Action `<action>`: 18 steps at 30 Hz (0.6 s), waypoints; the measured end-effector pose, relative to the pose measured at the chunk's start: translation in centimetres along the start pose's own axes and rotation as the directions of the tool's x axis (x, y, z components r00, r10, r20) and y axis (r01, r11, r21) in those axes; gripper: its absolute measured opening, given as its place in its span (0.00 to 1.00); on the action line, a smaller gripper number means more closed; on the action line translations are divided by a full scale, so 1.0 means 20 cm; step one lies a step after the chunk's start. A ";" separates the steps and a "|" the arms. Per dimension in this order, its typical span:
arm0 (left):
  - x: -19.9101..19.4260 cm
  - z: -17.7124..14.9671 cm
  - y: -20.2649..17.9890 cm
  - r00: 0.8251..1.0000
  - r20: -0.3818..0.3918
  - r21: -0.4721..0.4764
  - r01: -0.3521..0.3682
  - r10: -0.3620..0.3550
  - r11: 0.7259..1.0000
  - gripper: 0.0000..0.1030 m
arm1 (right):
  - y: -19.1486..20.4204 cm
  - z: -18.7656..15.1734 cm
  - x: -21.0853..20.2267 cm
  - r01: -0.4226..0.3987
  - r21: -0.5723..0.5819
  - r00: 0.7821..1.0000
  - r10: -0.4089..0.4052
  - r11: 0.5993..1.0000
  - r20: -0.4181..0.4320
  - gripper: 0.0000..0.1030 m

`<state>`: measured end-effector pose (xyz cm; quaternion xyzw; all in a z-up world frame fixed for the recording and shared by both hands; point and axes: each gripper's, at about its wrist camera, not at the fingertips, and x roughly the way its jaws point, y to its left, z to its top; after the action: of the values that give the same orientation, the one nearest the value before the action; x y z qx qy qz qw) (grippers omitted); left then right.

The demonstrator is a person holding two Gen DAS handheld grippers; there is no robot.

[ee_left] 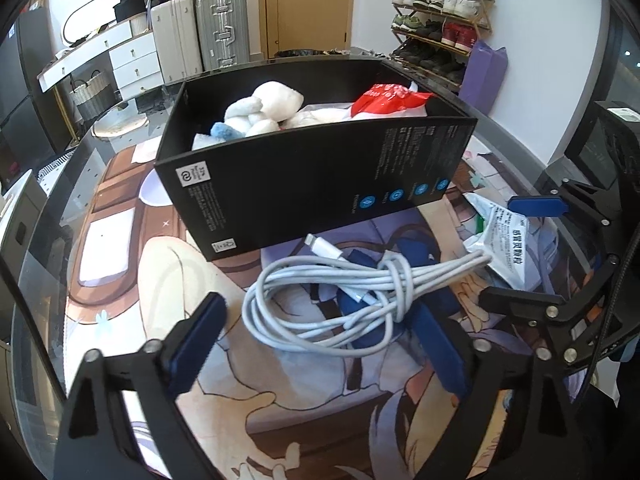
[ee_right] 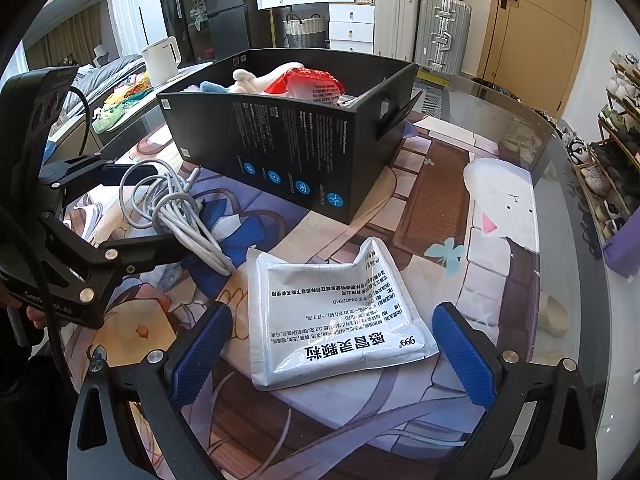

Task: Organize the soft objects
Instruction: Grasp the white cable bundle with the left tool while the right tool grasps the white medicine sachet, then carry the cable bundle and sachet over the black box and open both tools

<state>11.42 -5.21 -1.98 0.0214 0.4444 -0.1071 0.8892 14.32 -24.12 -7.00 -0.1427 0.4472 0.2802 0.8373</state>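
Observation:
A coiled white charging cable (ee_left: 332, 300) lies on the printed mat, between the blue pads of my left gripper (ee_left: 320, 320). That gripper is open and its pads stand beside the coil without pressing it. To the right lies a flat white medicine sachet (ee_right: 332, 312) between the fingers of my right gripper (ee_right: 332, 344), which is open and apart from it. Behind both stands an open black box (ee_left: 312, 184) holding a white plush toy (ee_left: 276, 104) and a red-and-white bag (ee_left: 384, 100). The right wrist view also shows the left gripper (ee_right: 168, 204) astride the cable (ee_right: 180, 208).
The mat lies under the glass top of a round table (ee_right: 568, 184), whose edge curves close on the right. A white kettle (ee_right: 162, 60) stands behind the box. Suitcases (ee_left: 216, 28), a shoe rack (ee_left: 436, 20) and a purple bag (ee_left: 484, 76) stand beyond the table.

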 end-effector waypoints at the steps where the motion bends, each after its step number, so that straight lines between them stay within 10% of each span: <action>1: 0.00 0.00 0.00 1.000 0.003 0.000 0.008 -0.008 1.000 0.82 | 0.00 0.00 0.00 -0.001 0.000 1.000 0.001 1.000 0.002 0.97; 18: -0.07 0.01 0.01 0.998 0.058 -0.006 0.027 -0.027 1.000 0.73 | 0.00 0.01 -0.04 -0.016 -0.013 0.999 0.016 1.000 0.028 0.61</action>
<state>10.86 -4.73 -0.72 0.0092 0.4190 -0.1182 0.9002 14.21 -24.24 -6.26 -0.1404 0.4349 0.2916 0.8403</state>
